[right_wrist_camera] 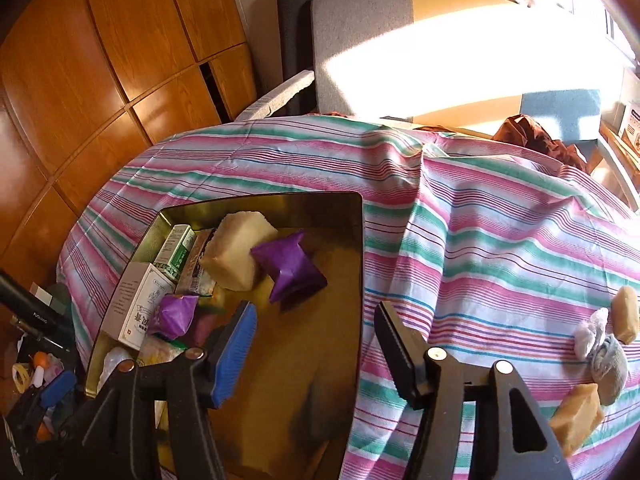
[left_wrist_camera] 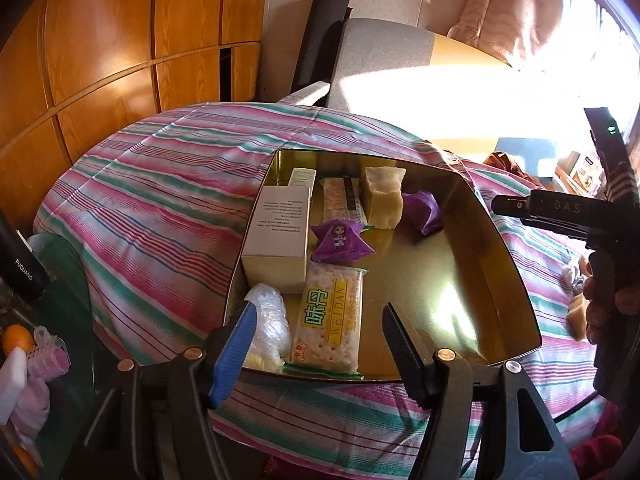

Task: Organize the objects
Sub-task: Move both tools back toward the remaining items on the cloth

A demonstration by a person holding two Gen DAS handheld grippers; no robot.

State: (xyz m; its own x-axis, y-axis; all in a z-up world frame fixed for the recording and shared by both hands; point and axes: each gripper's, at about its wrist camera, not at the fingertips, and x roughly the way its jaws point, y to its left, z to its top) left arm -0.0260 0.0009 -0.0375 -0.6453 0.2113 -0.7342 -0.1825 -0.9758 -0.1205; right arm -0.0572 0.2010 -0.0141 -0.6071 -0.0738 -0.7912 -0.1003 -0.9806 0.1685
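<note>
Both claws, left (left_wrist_camera: 316, 336) and right (right_wrist_camera: 314, 340), spread, empty; soap (right_wrist_camera: 578, 416) lower right sits near cloth edge, could slip off.

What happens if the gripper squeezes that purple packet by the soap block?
The purple packet looks like creased, puffy wrapping, so it would probably crumple and feel light. Its angular, pillow-like shape suggests it should slide on the shiny tin, not roll.

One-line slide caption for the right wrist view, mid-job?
Open right gripper hovers over the gold tin holding boxes and purple packets; soap blocks and socks wait on the striped bedspread.
</note>
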